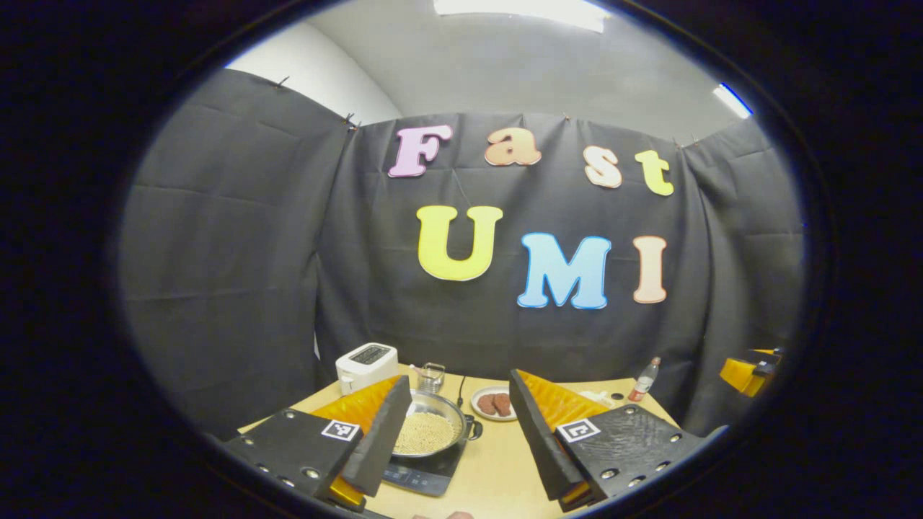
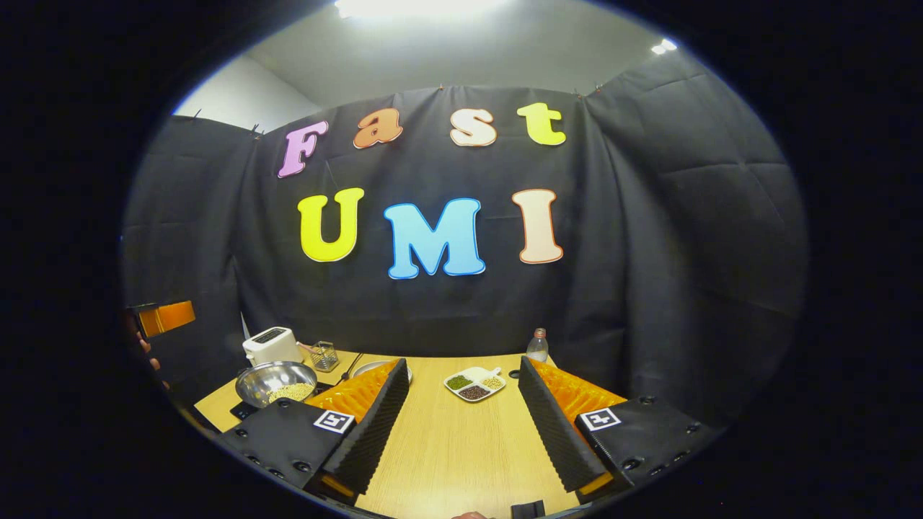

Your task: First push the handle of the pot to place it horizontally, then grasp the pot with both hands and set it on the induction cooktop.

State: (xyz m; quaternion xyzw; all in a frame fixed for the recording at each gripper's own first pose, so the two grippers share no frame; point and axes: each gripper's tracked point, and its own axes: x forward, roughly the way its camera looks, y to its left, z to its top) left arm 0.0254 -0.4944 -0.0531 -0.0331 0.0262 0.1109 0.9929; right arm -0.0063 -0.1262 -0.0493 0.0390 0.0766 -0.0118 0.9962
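A steel pot [image 1: 425,429] holding pale beans sits on the black induction cooktop [image 1: 422,477], with a dark side handle [image 1: 474,428] on its right. My left gripper [image 1: 456,441] hangs open above the table, and its left finger [image 1: 375,440] covers the pot's left rim. The right gripper view has the same pot [image 2: 277,382] on the cooktop [image 2: 241,411] at far left. My right gripper [image 2: 461,427] is open over bare table, apart from the pot. The other gripper [image 2: 167,317] and a hand [image 2: 148,353] appear at that view's left edge.
A white toaster [image 1: 366,365] and a wire basket [image 1: 431,376] stand at the back of the wooden table [image 1: 497,476]. A plate of meat [image 1: 494,404] lies right of the pot. A divided dish of beans [image 2: 474,383] and a bottle [image 2: 536,346] are further right.
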